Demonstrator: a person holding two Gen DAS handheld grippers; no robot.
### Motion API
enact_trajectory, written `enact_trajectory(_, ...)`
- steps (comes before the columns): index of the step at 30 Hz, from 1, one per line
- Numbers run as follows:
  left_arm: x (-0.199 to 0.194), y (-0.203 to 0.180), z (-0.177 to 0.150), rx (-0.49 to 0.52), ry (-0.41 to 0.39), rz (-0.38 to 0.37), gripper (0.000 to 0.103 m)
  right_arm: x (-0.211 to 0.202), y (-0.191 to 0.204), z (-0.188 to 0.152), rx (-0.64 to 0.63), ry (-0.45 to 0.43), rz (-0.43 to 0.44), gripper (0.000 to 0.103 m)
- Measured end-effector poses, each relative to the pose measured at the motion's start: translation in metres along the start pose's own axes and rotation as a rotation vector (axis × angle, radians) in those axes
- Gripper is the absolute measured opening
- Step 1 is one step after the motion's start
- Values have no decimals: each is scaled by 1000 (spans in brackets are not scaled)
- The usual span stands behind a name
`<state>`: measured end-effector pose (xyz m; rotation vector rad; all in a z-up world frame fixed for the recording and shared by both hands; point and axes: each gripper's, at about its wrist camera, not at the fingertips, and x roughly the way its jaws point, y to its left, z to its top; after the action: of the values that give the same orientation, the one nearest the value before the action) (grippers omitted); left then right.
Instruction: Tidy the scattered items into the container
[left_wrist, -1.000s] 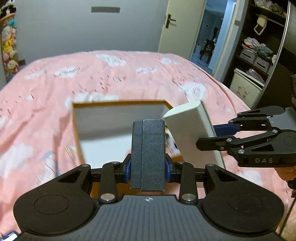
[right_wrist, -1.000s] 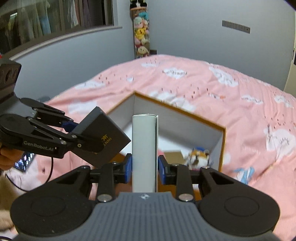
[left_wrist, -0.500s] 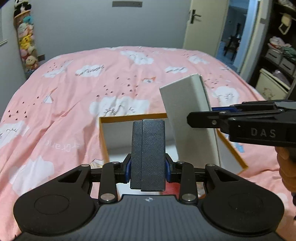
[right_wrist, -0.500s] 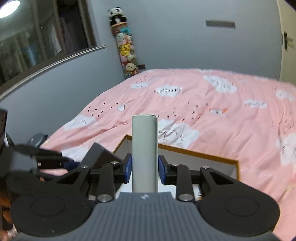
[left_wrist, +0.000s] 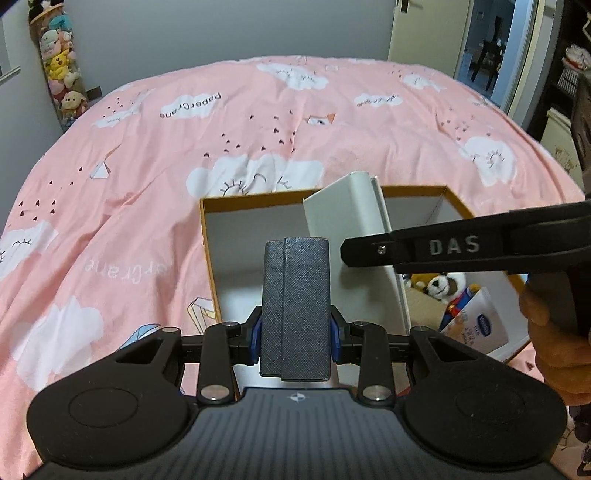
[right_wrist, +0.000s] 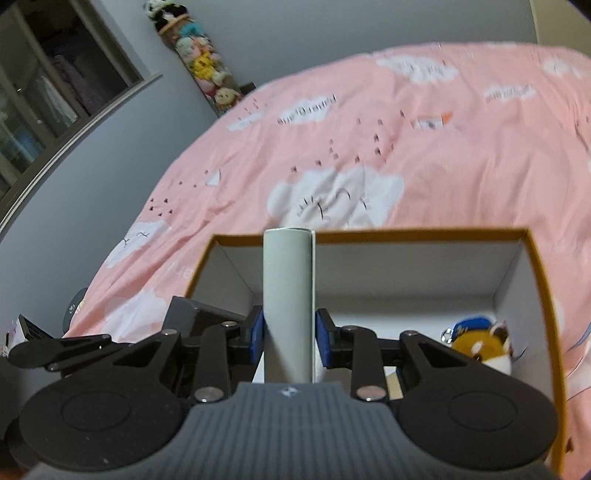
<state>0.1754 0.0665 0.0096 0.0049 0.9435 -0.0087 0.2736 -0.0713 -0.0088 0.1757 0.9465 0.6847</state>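
An open box (left_wrist: 208, 236) with an orange rim and white inside lies on the pink bed. My left gripper (left_wrist: 295, 330) is shut on a dark grey textured case (left_wrist: 295, 302), held over the box's near left part. My right gripper (right_wrist: 290, 332) is shut on a flat pale grey box (right_wrist: 288, 295), edge-on in its own view above the orange-rimmed box (right_wrist: 532, 258). In the left wrist view that pale grey box (left_wrist: 351, 214) stands tilted inside the container, with the right gripper's black arm (left_wrist: 461, 247) across it. A plush toy (left_wrist: 436, 284) and a white printed pack (left_wrist: 476, 325) lie inside at the right.
The pink cloud-print bedcover (left_wrist: 184, 147) spreads all around the box. A hanging column of plush toys (left_wrist: 59, 70) is at the far left wall, and an open doorway (left_wrist: 487, 48) at the far right. A person's hand (left_wrist: 554, 343) holds the right gripper.
Both grippers have come forward and lower over the box, which now looks larger and nearer. The pale grey box has rolled from lying slanted to more upright, inside the box's walls.
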Motion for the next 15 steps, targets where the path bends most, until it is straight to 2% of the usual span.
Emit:
enact_trajectory(5,11,-4,-1,14,42,27,38,21,-7,-4,55,56,7,32)
enact_trajectory(15,28,-18,-1,29,118,98,38,52,-12,-13,132,149,-37,31)
